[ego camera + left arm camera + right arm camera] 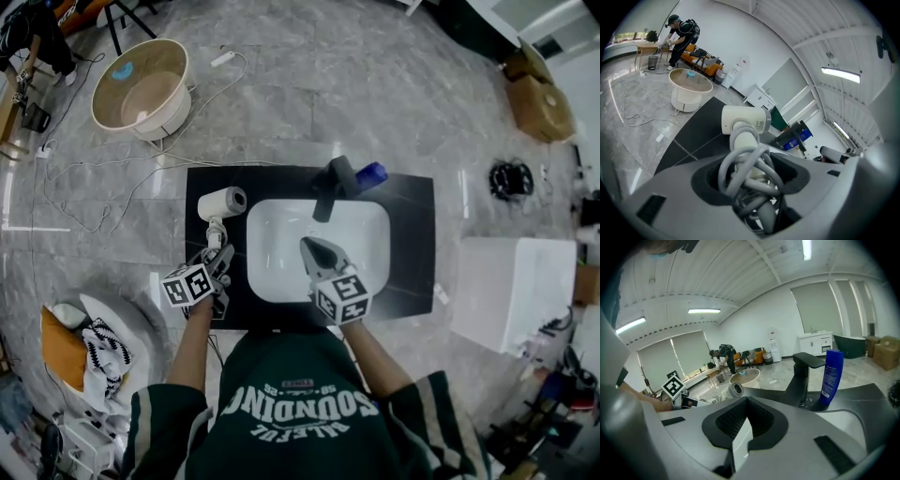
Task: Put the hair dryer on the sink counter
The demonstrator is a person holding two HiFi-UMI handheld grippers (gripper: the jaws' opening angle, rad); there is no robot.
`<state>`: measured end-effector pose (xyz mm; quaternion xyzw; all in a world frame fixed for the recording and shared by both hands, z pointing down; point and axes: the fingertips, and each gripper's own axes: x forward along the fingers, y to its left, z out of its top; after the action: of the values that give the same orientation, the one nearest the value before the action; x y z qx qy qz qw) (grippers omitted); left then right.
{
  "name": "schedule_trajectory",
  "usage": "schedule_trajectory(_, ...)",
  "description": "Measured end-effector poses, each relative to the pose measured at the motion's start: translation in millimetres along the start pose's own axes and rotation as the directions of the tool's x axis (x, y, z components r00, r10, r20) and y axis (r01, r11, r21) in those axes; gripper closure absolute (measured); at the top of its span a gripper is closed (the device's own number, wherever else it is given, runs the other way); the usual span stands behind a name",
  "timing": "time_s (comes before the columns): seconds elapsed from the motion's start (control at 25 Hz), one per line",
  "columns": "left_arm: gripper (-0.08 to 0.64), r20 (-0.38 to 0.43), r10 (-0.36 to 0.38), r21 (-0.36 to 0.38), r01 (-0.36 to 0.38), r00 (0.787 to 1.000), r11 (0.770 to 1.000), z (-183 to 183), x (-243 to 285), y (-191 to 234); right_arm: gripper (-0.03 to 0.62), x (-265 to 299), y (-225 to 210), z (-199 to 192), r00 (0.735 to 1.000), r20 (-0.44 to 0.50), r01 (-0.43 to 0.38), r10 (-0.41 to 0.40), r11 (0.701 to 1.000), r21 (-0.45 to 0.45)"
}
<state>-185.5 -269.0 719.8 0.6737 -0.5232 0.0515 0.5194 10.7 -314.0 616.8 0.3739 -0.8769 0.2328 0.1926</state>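
Black worktop point(412, 234) with a white basin point(281, 234) fills the head view. The white hair dryer point(223, 202) is over the worktop's left strip, just beside the basin, with the left gripper point(217, 261) at its handle. The right gripper point(314, 251) hovers over the basin.

The left gripper view shows the jaws set wide and pinching the handle, with the grey cord point(750, 173) coiled round it and the barrel pointing away.

In the right gripper view the jaws are pressed together on nothing, facing the faucet point(808, 363) and a blue bottle point(832, 376).

The dryer seems to be at its place. I cannot tell whether it rests there yet, and letting go is what's left.
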Motion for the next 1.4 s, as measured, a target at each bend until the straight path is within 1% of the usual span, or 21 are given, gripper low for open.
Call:
schedule_trajectory(0.16, 0.318, -0.013, 0.053, 0.054, -0.053, 0.998, 0.997, 6, 7, 2, 0.592, -3, -7, 0, 1.0, 0.0, 0.017, -0.017, 1.0, 0.015)
schedule_trajectory(0.28, 0.318, -0.02, 0.107, 0.105, -0.105, 0.994, 0.989, 12, 13, 7, 0.592, -5, -10, 0, 1.0, -0.001, 0.024, -0.024, 1.0, 0.02)
schedule_trajectory(0.44, 0.318, -0.023, 0.162, 0.192, -0.155, 0.987, 0.969, 21, 24, 13, 0.592, -5, -11, -2, 0.999, -0.003, 0.033, -0.033, 0.999, 0.028)
schedule_trajectory(0.6, 0.319, -0.031, 0.204, 0.241, -0.191, 0.978, 0.951, 27, 33, 18, 0.592, -6, -15, -5, 0.999, 0.0, 0.039, -0.039, 0.999, 0.034)
schedule_trajectory(0.8, 0.319, -0.035, 0.27, 0.316, -0.246, 0.962, 0.917, 34, 41, 22, 0.592, -11, -21, -9, 0.999, -0.005, 0.054, -0.053, 0.997, 0.049)
schedule_trajectory(1.04, 0.319, -0.031, 0.311, 0.361, -0.279, 0.95, 0.89, 33, 50, 25, 0.592, -18, -25, -13, 0.998, -0.003, 0.064, -0.063, 0.996, 0.067)
schedule_trajectory(1.12, 0.319, -0.03, 0.32, 0.368, -0.287, 0.947, 0.884, 33, 51, 26, 0.592, -20, -26, -14, 0.998, -0.006, 0.065, -0.065, 0.996, 0.066)
schedule_trajectory(1.4, 0.318, -0.034, 0.329, 0.361, -0.296, 0.944, 0.885, 32, 60, 30, 0.592, -23, -26, -16, 0.998, -0.01, 0.058, -0.058, 0.996, 0.063)
